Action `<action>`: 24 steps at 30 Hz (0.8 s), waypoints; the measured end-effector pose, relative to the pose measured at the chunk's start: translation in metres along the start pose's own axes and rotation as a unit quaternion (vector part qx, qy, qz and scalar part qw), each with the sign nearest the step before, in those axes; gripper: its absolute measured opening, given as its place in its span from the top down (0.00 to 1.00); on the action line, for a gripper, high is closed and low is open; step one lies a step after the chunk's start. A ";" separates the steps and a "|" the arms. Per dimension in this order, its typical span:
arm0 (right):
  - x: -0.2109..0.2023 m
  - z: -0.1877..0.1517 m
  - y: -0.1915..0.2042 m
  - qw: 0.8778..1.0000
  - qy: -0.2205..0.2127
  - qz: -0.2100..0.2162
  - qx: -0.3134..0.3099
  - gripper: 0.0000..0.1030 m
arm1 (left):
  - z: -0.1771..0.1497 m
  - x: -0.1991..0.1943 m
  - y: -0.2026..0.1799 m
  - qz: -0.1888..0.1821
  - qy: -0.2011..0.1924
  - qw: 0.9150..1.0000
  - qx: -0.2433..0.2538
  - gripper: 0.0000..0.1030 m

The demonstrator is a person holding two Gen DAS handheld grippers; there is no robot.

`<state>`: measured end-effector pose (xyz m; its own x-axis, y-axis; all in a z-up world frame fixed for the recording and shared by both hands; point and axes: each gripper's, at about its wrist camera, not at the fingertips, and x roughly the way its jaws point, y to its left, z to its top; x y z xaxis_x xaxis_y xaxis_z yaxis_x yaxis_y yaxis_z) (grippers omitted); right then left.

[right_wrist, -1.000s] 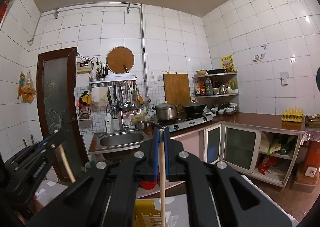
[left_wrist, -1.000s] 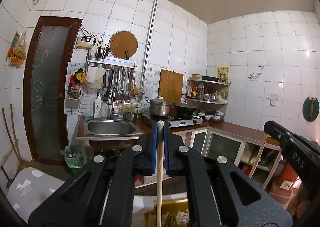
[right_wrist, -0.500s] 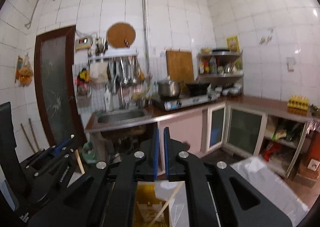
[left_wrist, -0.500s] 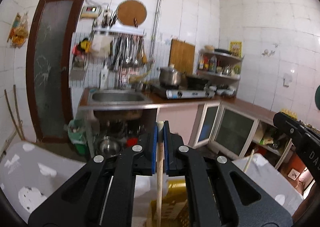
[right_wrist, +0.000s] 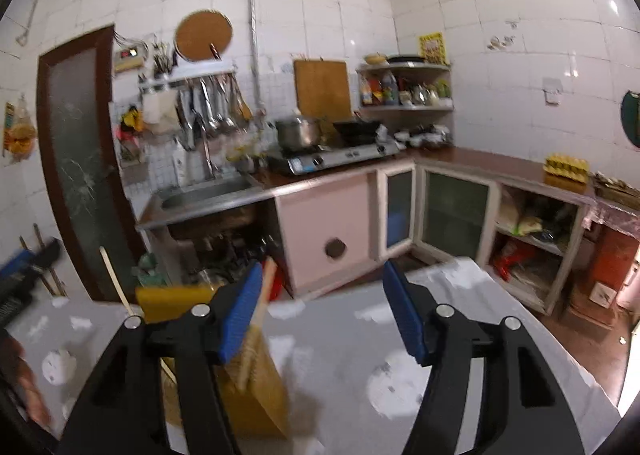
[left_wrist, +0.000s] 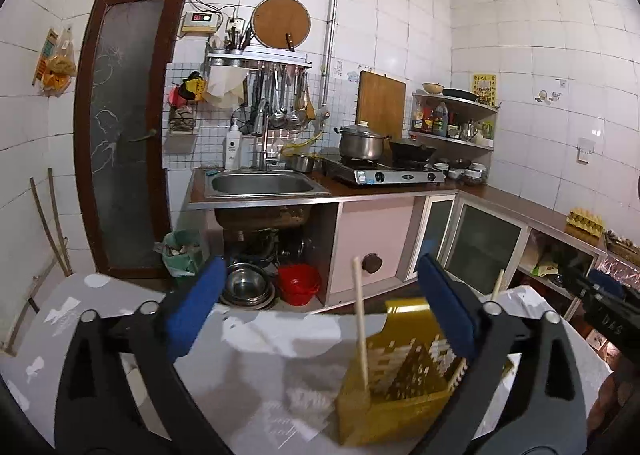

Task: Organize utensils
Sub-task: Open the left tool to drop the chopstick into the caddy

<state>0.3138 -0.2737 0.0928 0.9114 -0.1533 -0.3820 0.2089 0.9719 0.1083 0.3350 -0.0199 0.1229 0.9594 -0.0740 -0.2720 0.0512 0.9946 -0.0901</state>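
Two pale wooden chopsticks [left_wrist: 361, 325] stood tilted in a yellow slotted holder [left_wrist: 400, 395], which sat upright on the tabletop [left_wrist: 248, 383].

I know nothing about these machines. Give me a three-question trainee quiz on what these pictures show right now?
1. True or false: the left gripper is open.
2. What do the chopsticks stand in?
A. the yellow holder
B. the sink
C. the pot
3. Fill in: the right gripper holds ____.

Key: 1 true; 2 A; 3 nothing, its jaws are spread.
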 end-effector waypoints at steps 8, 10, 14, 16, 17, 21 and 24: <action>-0.025 -0.055 -0.021 0.998 0.056 -0.026 -0.006 0.32 | -0.032 -0.039 0.025 0.015 0.050 0.999 -0.005 0.05; -0.031 -0.072 -0.024 0.997 0.074 -0.028 -0.004 0.32 | -0.043 -0.044 0.029 0.014 0.065 0.998 -0.005 0.05; -0.041 -0.104 -0.029 0.994 0.106 -0.033 -0.008 0.32 | -0.069 -0.052 0.037 0.023 0.095 0.995 -0.011 0.05; -0.044 -0.115 -0.029 0.992 0.118 -0.031 -0.005 0.32 | -0.083 -0.053 0.040 0.028 0.110 0.994 -0.005 0.05; -0.046 -0.120 -0.028 0.992 0.123 -0.031 -0.004 0.32 | -0.089 -0.053 0.040 0.032 0.117 0.993 -0.001 0.05; -0.051 -0.145 -0.023 0.989 0.147 -0.033 -0.011 0.32 | -0.117 -0.051 0.041 0.034 0.156 0.987 0.004 0.05; -0.054 -0.161 -0.020 0.986 0.163 -0.032 -0.014 0.32 | -0.134 -0.052 0.039 0.038 0.176 0.984 0.001 0.05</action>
<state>0.2033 -0.2565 -0.0363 0.7329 -0.1533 -0.6628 0.2479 0.9675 0.0504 0.2499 0.0127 0.0048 0.8048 -0.0196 -0.5933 -0.0161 0.9984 -0.0549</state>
